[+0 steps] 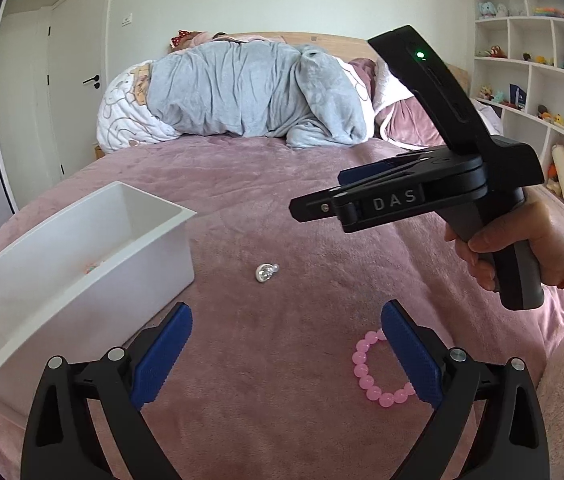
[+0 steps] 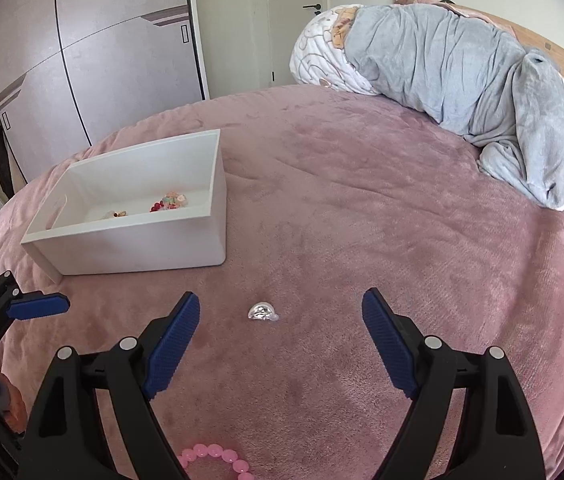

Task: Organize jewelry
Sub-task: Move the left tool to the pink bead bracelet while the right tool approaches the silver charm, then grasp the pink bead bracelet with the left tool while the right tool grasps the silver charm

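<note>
Left wrist view: left hand-held gripper [image 1: 287, 354] wide open, nothing between its blue pads, hovering over the pink bed cover [image 1: 282, 208]. Pink bead bracelet [image 1: 378, 376] lies flat on the cover at the near right, its far side partly hidden behind the right-side pad; whether it touches that pad cannot be told. Small clear, silvery jewelry piece [image 1: 266, 272] lies farther out, roughly centred ahead of the open fingers, apart from both pads. White storage box [image 1: 82, 264] stands to the left on the bed, open top. Right hand-held gripper [image 1: 346, 192] is seen side-on at the far right, held by the person's hand [image 1: 522, 244], which wears a red bead wristband; its opening is hard to judge from this angle. Right wrist view: right hand-held gripper [image 2: 281, 344] wide open and empty, with the clear piece [image 2: 263, 313] on the cover between and just beyond its fingertips. Bracelet [image 2: 214, 456] at the near edge, below the gripper. Box [image 2: 130, 204] at far left holds small colourful items. Grey blanket [image 2: 462, 64] heaped at the far right.
</note>
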Available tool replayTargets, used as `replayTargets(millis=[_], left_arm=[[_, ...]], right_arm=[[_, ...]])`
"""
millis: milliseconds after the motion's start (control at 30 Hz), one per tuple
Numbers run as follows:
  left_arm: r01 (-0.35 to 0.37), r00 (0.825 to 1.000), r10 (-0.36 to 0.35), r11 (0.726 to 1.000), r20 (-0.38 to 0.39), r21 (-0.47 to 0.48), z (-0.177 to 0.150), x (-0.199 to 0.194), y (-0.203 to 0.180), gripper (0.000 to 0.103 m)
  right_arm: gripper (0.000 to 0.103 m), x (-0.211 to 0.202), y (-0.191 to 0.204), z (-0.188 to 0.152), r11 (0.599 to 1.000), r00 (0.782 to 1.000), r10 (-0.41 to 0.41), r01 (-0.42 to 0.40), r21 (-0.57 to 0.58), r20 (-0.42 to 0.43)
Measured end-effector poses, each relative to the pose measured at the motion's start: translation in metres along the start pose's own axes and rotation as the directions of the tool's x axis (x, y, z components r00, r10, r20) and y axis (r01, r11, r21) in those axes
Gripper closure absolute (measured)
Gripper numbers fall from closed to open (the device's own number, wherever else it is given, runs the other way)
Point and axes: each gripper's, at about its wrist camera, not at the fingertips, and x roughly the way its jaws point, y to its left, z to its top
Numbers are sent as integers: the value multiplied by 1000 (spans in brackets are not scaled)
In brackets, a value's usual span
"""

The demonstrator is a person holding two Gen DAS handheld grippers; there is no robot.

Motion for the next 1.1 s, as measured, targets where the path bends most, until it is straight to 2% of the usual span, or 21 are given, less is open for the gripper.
replayTargets(millis=[200, 367, 567, 633, 700, 767, 833, 900, 1000, 1100], left_arm=[[75, 997, -75, 997, -37, 11, -9, 25, -16, 7], [108, 991, -107, 994, -85, 18, -18, 47, -22, 7], [158, 976, -154, 987, -151, 13, -31, 72, -23, 10], [176, 969, -170, 984, -179, 18, -33, 80, -24, 30], [175, 964, -166, 984, -210, 22, -36, 90, -24, 35], [179, 963, -173, 984, -207, 10, -40, 93, -22, 39], [180, 963, -177, 984, -205, -8, -42, 95, -19, 49], [181, 961, -184, 983, -206, -30, -44, 97, -15, 54], [180, 961, -184, 983, -207, -42, -46, 98, -11, 61], [176, 961, -182, 983, -208, -46, -47, 97, -8, 77]], right_arm=[[21, 30, -8, -10, 1000, 999, 19, -19, 13, -40], [22, 62, -9, -16, 999, 996, 41, -42, -13, -84], [30, 98, -6, -21, 995, 988, 91, -96, -37, -124], [35, 109, -6, -23, 993, 985, 105, -110, -30, -139], [40, 117, -6, -24, 993, 985, 106, -111, -32, -139], [51, 120, -5, -25, 993, 985, 108, -113, -31, -136], [66, 122, -7, -25, 992, 983, 122, -126, -21, -139], [75, 122, -10, -25, 991, 981, 134, -136, -6, -141], [79, 122, -12, -25, 990, 980, 140, -141, 5, -143], [79, 122, -8, -25, 993, 981, 114, -119, -20, -155]])
